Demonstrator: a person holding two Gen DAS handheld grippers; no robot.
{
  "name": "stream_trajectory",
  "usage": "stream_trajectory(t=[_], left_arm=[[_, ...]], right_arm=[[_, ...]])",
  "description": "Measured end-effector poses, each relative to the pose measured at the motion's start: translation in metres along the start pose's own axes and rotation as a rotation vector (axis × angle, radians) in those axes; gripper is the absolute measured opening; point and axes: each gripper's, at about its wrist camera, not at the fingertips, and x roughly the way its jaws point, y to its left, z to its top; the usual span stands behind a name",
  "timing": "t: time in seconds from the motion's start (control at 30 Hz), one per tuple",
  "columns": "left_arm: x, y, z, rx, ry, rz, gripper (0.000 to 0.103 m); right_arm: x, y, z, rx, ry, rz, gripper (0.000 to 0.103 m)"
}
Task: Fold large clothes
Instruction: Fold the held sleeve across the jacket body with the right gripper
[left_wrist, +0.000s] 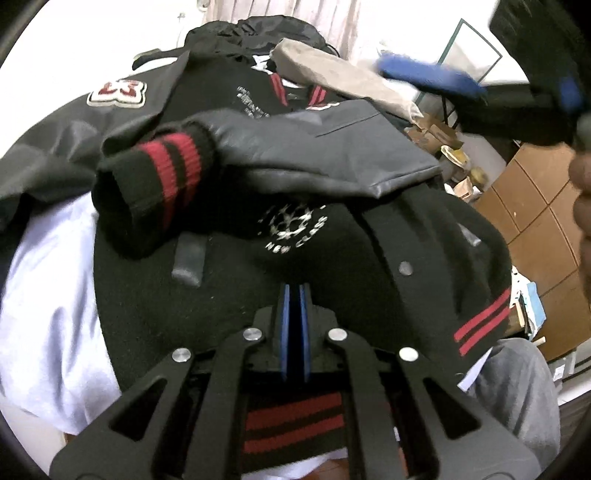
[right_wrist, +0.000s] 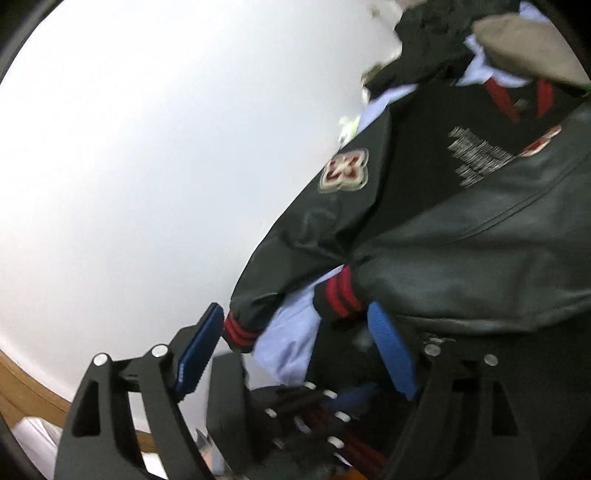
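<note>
A black varsity jacket (left_wrist: 229, 295) with red-striped ribbed hem, leather sleeves and a "23" patch lies on a white sheet. One sleeve (left_wrist: 258, 155) is folded across its body, cuff (left_wrist: 155, 184) to the left. My left gripper (left_wrist: 294, 291) is shut, pinching the jacket's bottom hem. My right gripper (right_wrist: 295, 328) is open and empty above the jacket (right_wrist: 461, 240), over the striped cuffs (right_wrist: 341, 291). It also shows at the upper right of the left wrist view (left_wrist: 432, 77).
A white sheet (left_wrist: 48, 314) covers the surface. A dark garment heap (left_wrist: 258, 33) and a beige cloth (left_wrist: 332, 70) lie behind the jacket. A brown cabinet (left_wrist: 535, 221) and clutter stand at the right. A white wall (right_wrist: 147, 147) fills the right wrist view's left.
</note>
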Motion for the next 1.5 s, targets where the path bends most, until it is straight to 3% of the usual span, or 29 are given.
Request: stream_trajectory(t=[0.17, 0.27, 0.33, 0.37, 0.4, 0.47, 0.57, 0.63, 0.77, 0.9, 1.03, 1.13, 1.23, 1.33, 1.5], left_arm=[[-0.023, -0.017, 0.032, 0.015, -0.05, -0.017, 0.005], [-0.019, -0.028, 0.068, 0.036, -0.063, -0.007, 0.005], [-0.009, -0.031, 0.087, 0.04, -0.069, 0.009, 0.005], [-0.002, -0.031, 0.098, 0.039, -0.079, 0.012, 0.005], [0.004, -0.03, 0.104, 0.038, -0.083, 0.013, 0.005], [0.023, -0.026, 0.118, 0.034, -0.079, 0.025, 0.005], [0.057, -0.014, 0.123, -0.003, -0.028, 0.047, 0.005], [0.073, -0.007, 0.117, -0.03, -0.004, 0.044, 0.003], [0.105, 0.006, 0.099, -0.056, 0.061, 0.034, 0.003], [0.116, 0.013, 0.094, -0.067, 0.075, 0.026, 0.003], [0.127, 0.015, 0.092, -0.079, 0.092, 0.04, 0.003], [0.134, 0.013, 0.09, -0.075, 0.095, 0.064, 0.003], [0.142, 0.018, 0.089, -0.086, 0.105, 0.056, 0.003], [0.152, 0.022, 0.09, -0.098, 0.11, 0.046, 0.003], [0.151, 0.027, 0.087, -0.099, 0.096, 0.024, 0.003]], right_arm=[[-0.043, -0.077, 0.006, 0.023, -0.062, -0.255, 0.077], [-0.054, -0.124, 0.009, 0.012, -0.059, -0.395, 0.061], [-0.059, -0.149, 0.014, 0.008, -0.052, -0.478, 0.043], [-0.061, -0.165, 0.016, 0.013, -0.046, -0.529, 0.026], [-0.062, -0.178, 0.017, 0.021, -0.046, -0.561, 0.017], [-0.065, -0.202, 0.02, 0.031, -0.052, -0.609, 0.015], [-0.061, -0.239, 0.023, 0.058, -0.021, -0.684, 0.0], [-0.051, -0.27, 0.017, 0.114, 0.049, -0.667, 0.0], [-0.045, -0.282, 0.023, 0.132, 0.108, -0.647, 0.0], [-0.063, -0.261, 0.065, 0.077, 0.014, -0.629, 0.0], [-0.044, -0.29, 0.119, 0.091, -0.003, -0.718, 0.0], [-0.012, -0.334, 0.143, 0.167, 0.047, -0.804, 0.0], [0.015, -0.358, 0.138, 0.253, 0.099, -0.834, 0.0], [0.026, -0.358, 0.135, 0.219, 0.119, -0.882, 0.0], [-0.013, -0.317, 0.126, 0.205, 0.067, -0.796, 0.0]])
